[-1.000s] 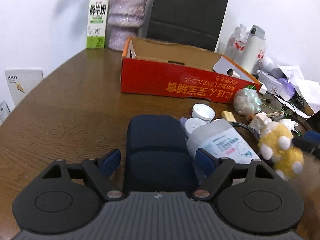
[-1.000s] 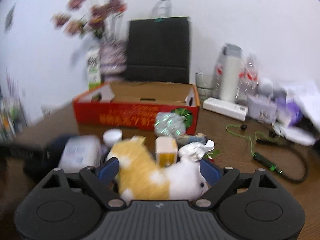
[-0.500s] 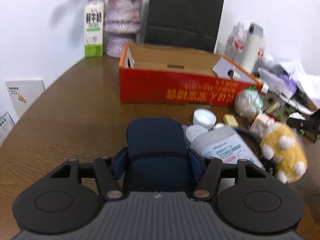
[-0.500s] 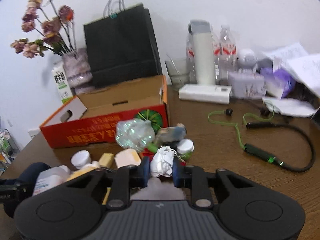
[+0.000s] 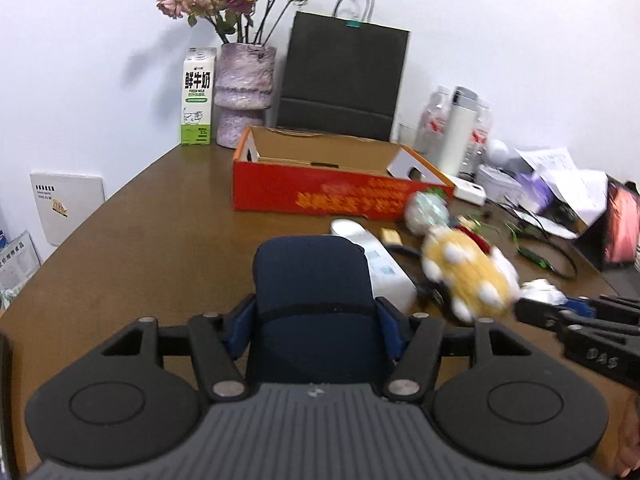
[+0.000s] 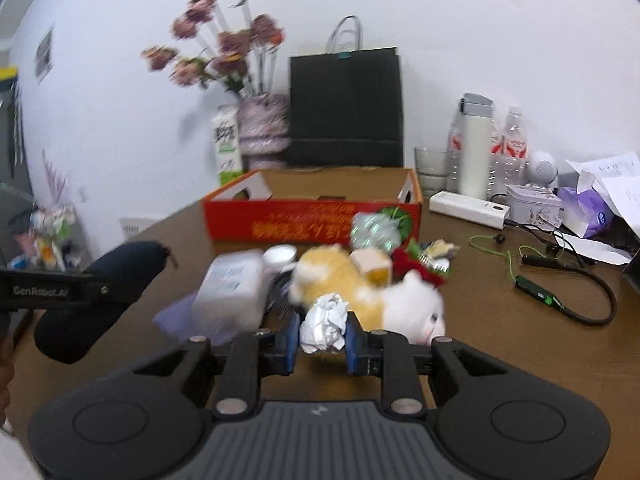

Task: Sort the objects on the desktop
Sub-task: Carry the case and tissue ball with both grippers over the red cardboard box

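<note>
My left gripper (image 5: 314,330) is shut on a dark navy pouch (image 5: 310,292), lifted off the brown table (image 5: 160,216); the right wrist view shows the same pouch (image 6: 104,288) raised at the left. My right gripper (image 6: 323,338) is shut on a crumpled white paper ball (image 6: 325,322). Just beyond it lie a yellow-and-white plush toy (image 6: 352,284) and a white pack of wipes (image 6: 236,284). An open red cardboard box (image 5: 340,184) stands farther back in the middle.
Behind the box are a milk carton (image 5: 198,96), a vase of dried flowers (image 5: 244,96) and a black paper bag (image 5: 344,80). Bottles, a white flask (image 6: 476,148), a glass, papers and a green cable (image 6: 540,288) crowd the right side. Small lids and wrappers lie before the box.
Both grippers went from open to shut: the left on the navy pouch, the right on the paper ball. Both have since pulled back and risen a little with their loads.
</note>
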Available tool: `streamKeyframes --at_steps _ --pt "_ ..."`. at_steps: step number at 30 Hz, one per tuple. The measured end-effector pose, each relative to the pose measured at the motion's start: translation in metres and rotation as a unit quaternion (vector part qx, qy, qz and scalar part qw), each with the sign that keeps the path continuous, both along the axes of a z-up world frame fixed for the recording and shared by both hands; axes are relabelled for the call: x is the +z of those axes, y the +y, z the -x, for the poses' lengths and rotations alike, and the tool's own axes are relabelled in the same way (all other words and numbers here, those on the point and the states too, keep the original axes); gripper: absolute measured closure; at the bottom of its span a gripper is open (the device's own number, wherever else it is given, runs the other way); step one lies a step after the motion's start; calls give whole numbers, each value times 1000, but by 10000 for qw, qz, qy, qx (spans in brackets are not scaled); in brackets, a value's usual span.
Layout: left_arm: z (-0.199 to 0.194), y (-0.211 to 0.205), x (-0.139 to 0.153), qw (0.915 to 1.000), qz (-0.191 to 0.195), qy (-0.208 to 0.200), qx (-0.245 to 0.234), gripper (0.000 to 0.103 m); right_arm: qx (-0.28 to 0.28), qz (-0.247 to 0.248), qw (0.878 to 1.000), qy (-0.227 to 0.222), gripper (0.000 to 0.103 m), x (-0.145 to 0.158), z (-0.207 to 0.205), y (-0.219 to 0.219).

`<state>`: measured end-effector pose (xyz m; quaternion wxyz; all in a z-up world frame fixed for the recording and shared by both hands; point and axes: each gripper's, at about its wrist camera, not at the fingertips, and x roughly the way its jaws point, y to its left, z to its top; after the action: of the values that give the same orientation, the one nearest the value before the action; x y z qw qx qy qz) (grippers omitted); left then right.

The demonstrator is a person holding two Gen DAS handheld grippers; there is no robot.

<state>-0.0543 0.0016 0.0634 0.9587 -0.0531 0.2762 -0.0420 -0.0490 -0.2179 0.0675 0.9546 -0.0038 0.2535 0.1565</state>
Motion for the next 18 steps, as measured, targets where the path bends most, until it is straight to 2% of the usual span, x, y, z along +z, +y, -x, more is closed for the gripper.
streamKeyframes --at_steps 6,9,18 --pt "37 -19 -6 9996 -230 -77 -121 40 186 80 9997 95 81 -11 42 16" --pt "40 -23 -2 9993 -228 -195 -202 40 227 -59 9996 124 81 -11 49 13" --pt "-4 -24 16 9989 -194 -384 -193 40 181 -151 9997 -95 81 14 4 5"
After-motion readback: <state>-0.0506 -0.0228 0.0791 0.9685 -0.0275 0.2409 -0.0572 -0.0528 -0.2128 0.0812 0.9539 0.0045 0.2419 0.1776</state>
